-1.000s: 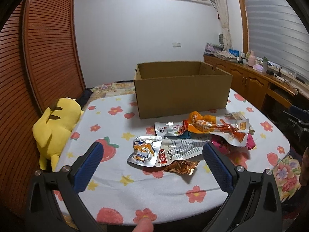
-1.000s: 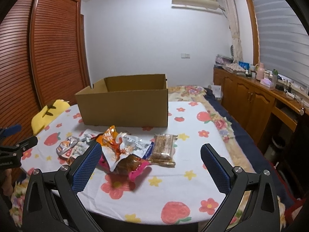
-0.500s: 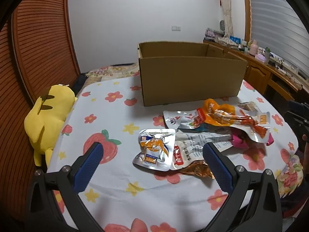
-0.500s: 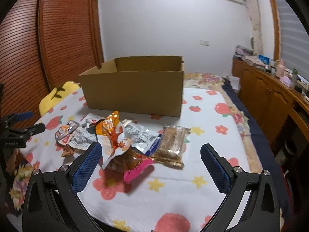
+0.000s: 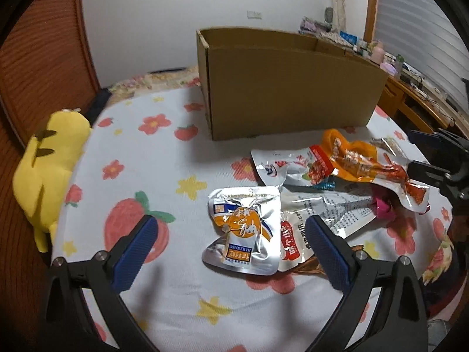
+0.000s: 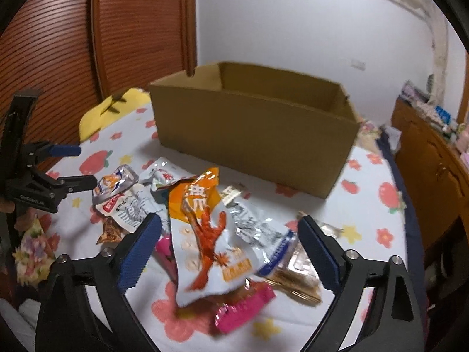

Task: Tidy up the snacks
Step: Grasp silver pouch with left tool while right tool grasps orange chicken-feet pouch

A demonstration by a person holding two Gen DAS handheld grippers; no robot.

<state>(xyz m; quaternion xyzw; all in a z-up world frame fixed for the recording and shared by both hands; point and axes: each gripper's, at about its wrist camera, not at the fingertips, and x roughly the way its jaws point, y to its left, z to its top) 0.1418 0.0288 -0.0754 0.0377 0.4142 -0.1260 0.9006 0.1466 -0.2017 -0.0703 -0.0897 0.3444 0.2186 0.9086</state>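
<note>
Left gripper (image 5: 231, 234): hanging over the near left part of the tablecloth, jaws wide apart and closing; its blue pads (image 5: 133, 252) are pressing on nothing, with the silver pouch showing between them.
Right gripper (image 6: 231, 240): hovering over the right end of the snack pile, jaws wide apart and closing, gripping nothing; the prawn packet is showing between them.
Silver pouch (image 5: 244, 228): lying flat near the middle of the tablecloth, at the left end of the pile, orange and blue print facing up.
White printed pouch (image 5: 325, 217): lying just right of the silver pouch, its edge tucked under it.
Brown wrapper (image 5: 310, 267): peeking out from under the white printed pouch toward the near edge.
Prawn packet (image 6: 205, 228): orange and white, lying on top of the pile, overlapping a pink wrapper (image 6: 243, 308) under it.
Biscuit pack (image 6: 299, 275): clear, lying at the right end of the pile, partly under a silver and blue packet (image 6: 258, 234).
Cardboard box (image 5: 290, 88): standing open toward the far edge of the tablecloth, behind the pile and apart from it.
Tablecloth (image 5: 164, 176): white with strawberries and flowers, carrying box and snacks.
Yellow plush toy (image 5: 47, 170): leaning at the left edge of the tablecloth, beside the wooden slatted door (image 6: 58, 44).
</note>
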